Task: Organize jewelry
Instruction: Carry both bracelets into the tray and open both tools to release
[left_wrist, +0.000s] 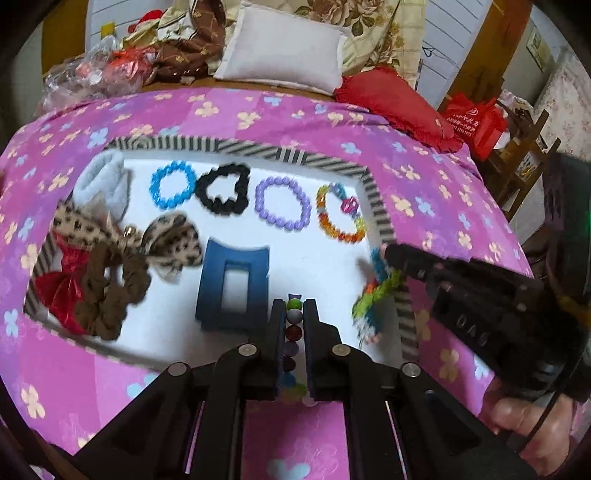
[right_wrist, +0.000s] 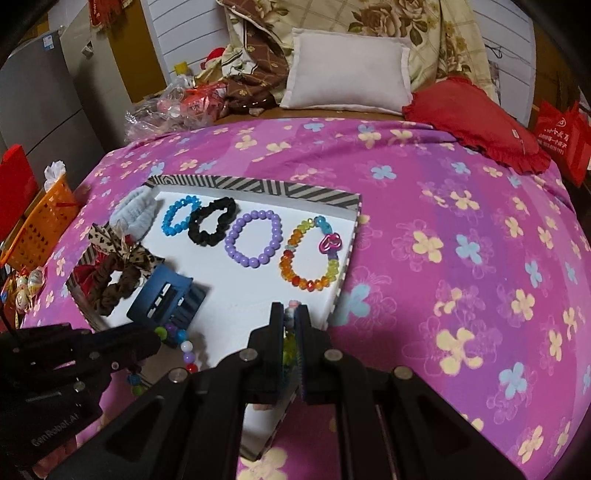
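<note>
A white tray with a striped rim (left_wrist: 258, 147) (right_wrist: 258, 184) lies on the pink flowered bedspread. My left gripper (left_wrist: 294, 304) (right_wrist: 157, 338) hangs over the tray's near edge, shut on a bracelet of big mixed-colour beads (left_wrist: 294, 332) (right_wrist: 186, 349). My right gripper (right_wrist: 291, 308) (left_wrist: 388, 254) is over the tray's right near corner, shut on a bracelet of small green and blue beads (right_wrist: 289, 347) (left_wrist: 373, 291). In the tray's far row lie a blue bracelet (left_wrist: 171, 190), black scrunchie (left_wrist: 223, 194), purple bracelet (left_wrist: 282, 203) and rainbow bracelet (left_wrist: 340, 214).
A blue hair claw (left_wrist: 232, 284), leopard bow (left_wrist: 162, 240), brown scrunchie (left_wrist: 110, 291), red bow (left_wrist: 59, 291) and pale fluffy band (left_wrist: 101, 184) fill the tray's left half. White pillow (right_wrist: 347, 70) and red cushion (right_wrist: 476, 122) lie behind. An orange basket (right_wrist: 40, 221) stands left of the bed.
</note>
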